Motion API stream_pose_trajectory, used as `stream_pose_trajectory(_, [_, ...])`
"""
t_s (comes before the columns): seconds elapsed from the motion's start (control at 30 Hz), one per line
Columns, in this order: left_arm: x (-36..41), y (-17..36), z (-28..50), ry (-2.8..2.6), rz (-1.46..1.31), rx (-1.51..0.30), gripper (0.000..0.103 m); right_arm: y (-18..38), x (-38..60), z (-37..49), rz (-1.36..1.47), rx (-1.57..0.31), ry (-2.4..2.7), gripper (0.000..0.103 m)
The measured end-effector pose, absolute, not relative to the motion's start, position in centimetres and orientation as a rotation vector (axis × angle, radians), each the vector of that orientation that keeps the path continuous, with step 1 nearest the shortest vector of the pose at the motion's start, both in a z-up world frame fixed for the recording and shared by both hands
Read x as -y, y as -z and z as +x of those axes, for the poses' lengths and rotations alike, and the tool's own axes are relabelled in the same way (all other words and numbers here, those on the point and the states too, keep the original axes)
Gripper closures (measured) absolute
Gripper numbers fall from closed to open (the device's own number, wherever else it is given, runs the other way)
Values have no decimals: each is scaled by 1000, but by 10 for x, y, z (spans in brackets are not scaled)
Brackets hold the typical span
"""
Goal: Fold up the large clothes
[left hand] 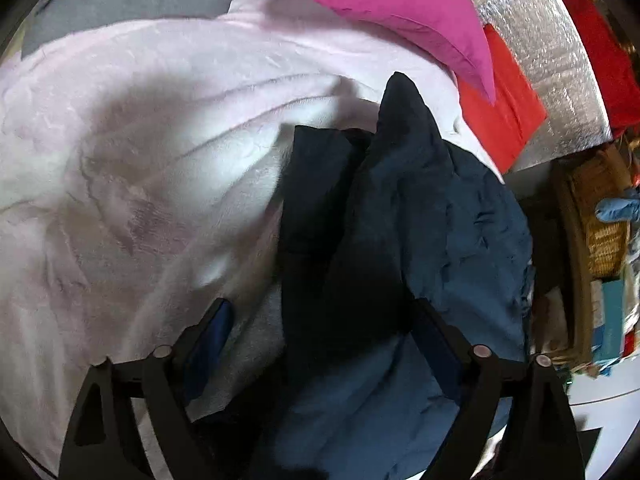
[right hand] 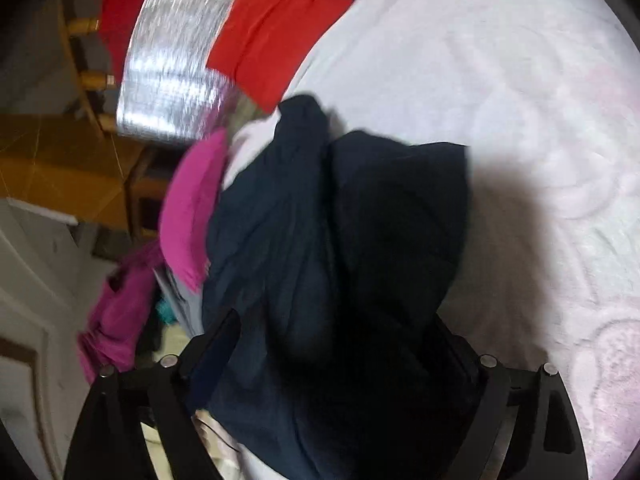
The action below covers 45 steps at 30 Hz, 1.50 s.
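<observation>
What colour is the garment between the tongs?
Dark navy blue garment, clearest in the left wrist view.

Bunched navy garment (left hand: 400,216) blocks the middle; open pink blanket (left hand: 140,140) lies left, pink pillow (left hand: 400,4) crowds behind.

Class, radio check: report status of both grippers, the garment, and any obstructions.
Left gripper open, navy garment bunched between its fingers. Right gripper open, same garment between. Garment unfolded on pink blanket. Magenta pillow and red cloth close by.
</observation>
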<state>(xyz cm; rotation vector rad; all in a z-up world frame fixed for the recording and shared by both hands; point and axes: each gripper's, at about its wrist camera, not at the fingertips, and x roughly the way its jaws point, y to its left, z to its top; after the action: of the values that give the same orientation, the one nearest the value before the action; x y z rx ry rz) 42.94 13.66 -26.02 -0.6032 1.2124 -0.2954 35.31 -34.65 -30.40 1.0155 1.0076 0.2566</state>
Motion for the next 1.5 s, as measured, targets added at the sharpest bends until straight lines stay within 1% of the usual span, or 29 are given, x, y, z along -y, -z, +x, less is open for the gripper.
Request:
stream_pose_trajectory(0.1, [-129, 262, 432, 333, -614, -1219, 8, 301, 331, 358, 973, -1001, -253, 11])
stream_pose_trajectory(0.17, [-115, 265, 432, 469, -666, -1237, 9, 295, 319, 361, 919, -1008, -265, 25])
stream_pose_trajectory(0.2, [-110, 266, 433, 481, -658, -1249, 9, 295, 314, 362, 890, -1013, -257, 36])
stream_pose_trajectory(0.23, [-106, 266, 432, 448, -631, -1241, 9, 296, 311, 363, 873, -1013, -241, 40])
stream_pose_trajectory(0.27, [-105, 269, 432, 440, -638, -1241, 14, 297, 312, 363, 876, -1011, -234, 42])
stream_pose_trajectory(0.3, [-105, 270, 433, 433, -646, -1240, 21, 297, 314, 363, 891, -1006, -228, 46])
stream_pose_trajectory(0.33, [-107, 271, 433, 423, -666, -1235, 25, 297, 315, 364, 902, -1002, -224, 48])
stream_pose_trajectory(0.4, [-111, 272, 431, 418, -701, -1227, 39, 296, 313, 362, 897, -995, -213, 49])
stream_pose_trajectory(0.43, [-112, 271, 429, 414, -703, -1218, 42, 296, 313, 361, 894, -993, -210, 49])
stream_pose_trajectory(0.5, [-111, 267, 426, 405, -688, -1198, 51, 296, 313, 357, 907, -988, -205, 49])
stream_pose_trajectory(0.6, [-107, 259, 423, 389, -653, -1163, 60, 296, 316, 354, 920, -980, -198, 51])
stream_pose_trajectory(0.73, [-101, 257, 422, 366, -640, -1153, 60, 296, 317, 349, 925, -978, -179, 51])
stream_pose_trajectory(0.83, [-102, 257, 421, 337, -588, -1149, 50, 301, 321, 344, 942, -971, -177, 51])
stream_pose_trajectory(0.87, [-99, 256, 419, 313, -552, -1142, 43, 302, 322, 343, 946, -970, -176, 51])
stream_pose_trajectory(0.9, [-95, 256, 418, 294, -528, -1135, 40, 303, 324, 343, 952, -971, -175, 51])
stream_pose_trajectory(1.07, [-75, 243, 412, 237, -355, -1069, 40, 305, 326, 343, 965, -973, -175, 51])
stream_pose_trajectory(1.17, [-66, 240, 413, 225, -304, -1051, 41, 303, 324, 342, 964, -976, -174, 51])
stream_pose_trajectory(1.5, [-40, 229, 410, 192, -197, -1012, 52, 304, 325, 344, 960, -990, -176, 49])
